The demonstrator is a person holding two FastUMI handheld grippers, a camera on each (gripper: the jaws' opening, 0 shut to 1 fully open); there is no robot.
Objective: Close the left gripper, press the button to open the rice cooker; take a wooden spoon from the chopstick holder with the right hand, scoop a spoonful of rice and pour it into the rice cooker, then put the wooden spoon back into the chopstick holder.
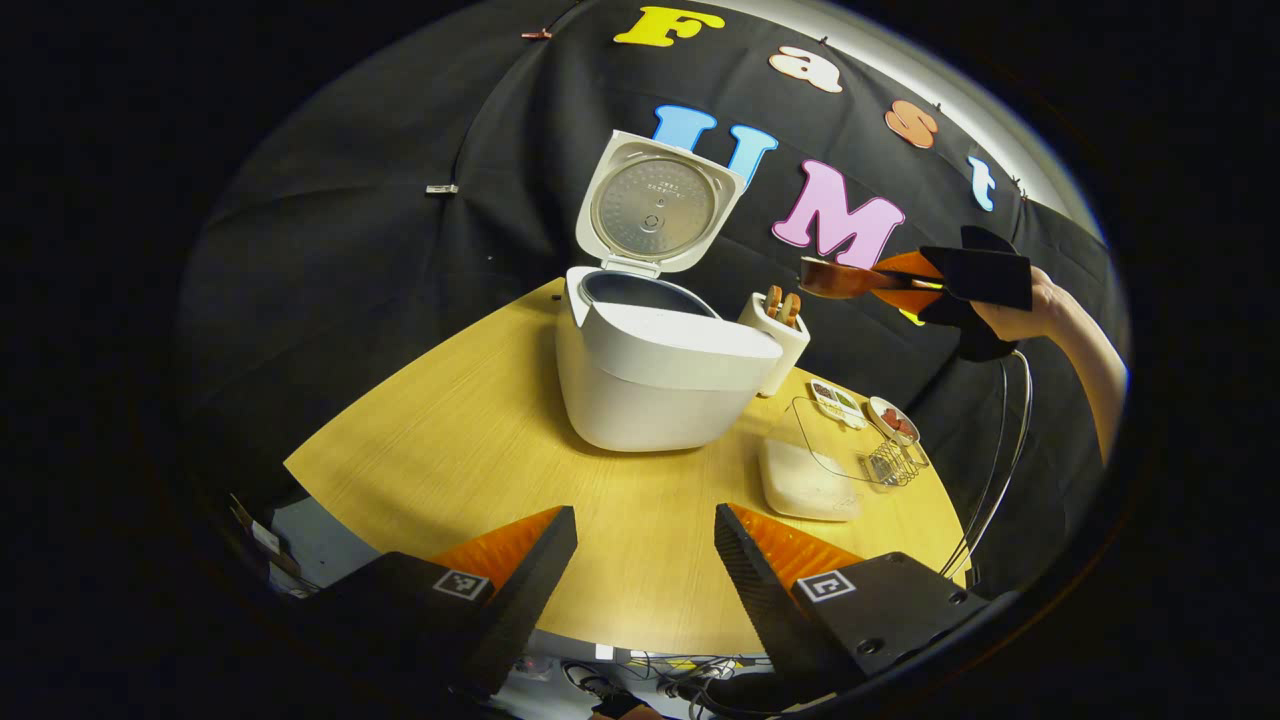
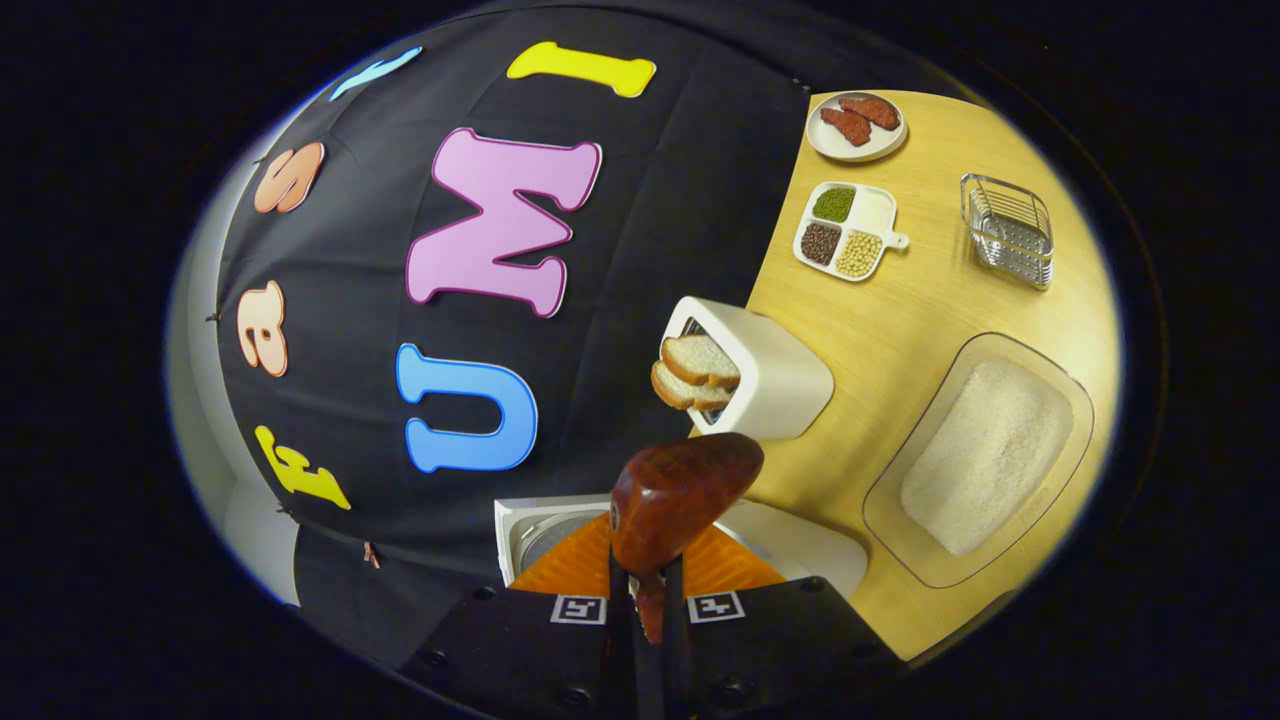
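Observation:
The white rice cooker stands on the wooden table with its lid swung up and the pot open. My left gripper is open over the table's near edge, well short of the cooker, with nothing between its fingers. My right gripper, held by a hand, hangs in the air to the right of the cooker. It is shut on the handle of the dark wooden spoon. In the right gripper view the spoon's bowl shows its rounded back above the cooker's edge, with my right gripper shut on its handle. A clear tray of white rice lies on the table.
A white box holding bread slices stands just right of the cooker. Further along the table are a sectioned dish of beans, a small plate of reddish pieces and a wire basket. Cables hang beside the table's right edge.

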